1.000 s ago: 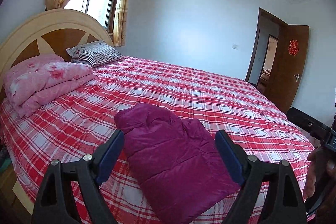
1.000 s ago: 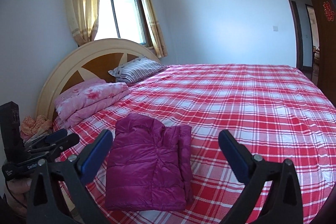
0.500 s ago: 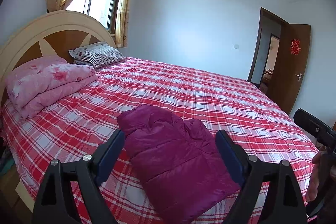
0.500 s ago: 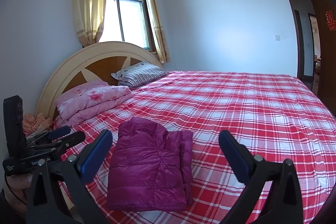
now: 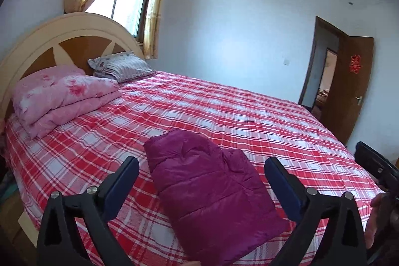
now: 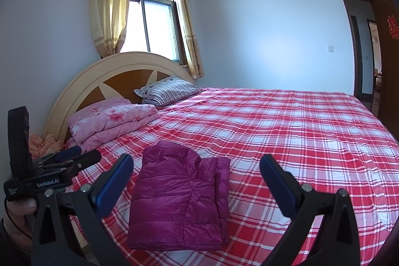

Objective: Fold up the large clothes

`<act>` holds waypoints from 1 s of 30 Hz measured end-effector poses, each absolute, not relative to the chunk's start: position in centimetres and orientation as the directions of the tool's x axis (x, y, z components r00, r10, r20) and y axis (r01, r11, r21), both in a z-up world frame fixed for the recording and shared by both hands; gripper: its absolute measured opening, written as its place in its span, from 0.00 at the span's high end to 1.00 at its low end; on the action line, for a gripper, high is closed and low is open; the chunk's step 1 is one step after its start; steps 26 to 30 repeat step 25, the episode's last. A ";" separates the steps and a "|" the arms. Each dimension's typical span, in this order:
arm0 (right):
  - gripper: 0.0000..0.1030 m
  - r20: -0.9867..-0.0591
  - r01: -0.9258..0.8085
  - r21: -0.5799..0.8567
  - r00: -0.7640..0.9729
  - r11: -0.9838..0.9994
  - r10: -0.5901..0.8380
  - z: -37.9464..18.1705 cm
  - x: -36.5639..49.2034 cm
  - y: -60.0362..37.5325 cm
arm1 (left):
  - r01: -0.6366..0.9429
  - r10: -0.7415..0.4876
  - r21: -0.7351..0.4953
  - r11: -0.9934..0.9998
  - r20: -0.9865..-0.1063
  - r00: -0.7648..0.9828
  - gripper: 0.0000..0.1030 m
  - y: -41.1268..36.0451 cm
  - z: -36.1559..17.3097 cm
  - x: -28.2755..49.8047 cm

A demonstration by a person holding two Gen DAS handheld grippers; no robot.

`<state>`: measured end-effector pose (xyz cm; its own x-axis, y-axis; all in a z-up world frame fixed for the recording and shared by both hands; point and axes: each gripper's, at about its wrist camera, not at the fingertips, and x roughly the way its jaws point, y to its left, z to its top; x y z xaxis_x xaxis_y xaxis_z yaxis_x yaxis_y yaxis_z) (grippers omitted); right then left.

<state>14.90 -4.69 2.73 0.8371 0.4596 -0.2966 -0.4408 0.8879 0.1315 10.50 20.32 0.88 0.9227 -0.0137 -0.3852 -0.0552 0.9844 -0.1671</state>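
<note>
Judging by how it lies, your folding is finished or nearly so: the jacket (image 6: 180, 201) sits as a compact rectangle on the bed (image 6: 299, 141), at 6 o'clock in both views, near the bed's front edge. Both of your hand-held grippers hang above it with nothing in them: the left hand-held gripper (image 5: 200, 181) has its jaws spread wide, and so does the right hand-held gripper (image 6: 197, 178). If you want it tidier, the next move is a light press on the layered edge at 3 o'clock, where flaps stack unevenly. The jacket is magenta, quilted and puffy, with its collar end pointing to 12 o'clock.
</note>
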 end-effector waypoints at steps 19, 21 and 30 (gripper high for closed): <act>0.00 -0.319 -0.457 0.133 0.820 0.880 0.474 2.1 14.7 -4.2 | -0.081 0.013 -0.160 0.984 -0.385 0.923 0.02 20.9 0.4 10.7; 0.00 -0.322 -0.458 0.131 0.819 0.879 0.475 2.0 14.7 -4.1 | -0.077 0.014 -0.150 0.986 -0.380 0.925 0.02 20.7 0.3 10.7; 0.00 -0.326 -0.456 0.134 0.818 0.880 0.474 1.9 14.8 -4.1 | -0.046 -0.010 -0.141 0.989 -0.377 0.926 0.02 20.3 0.2 10.7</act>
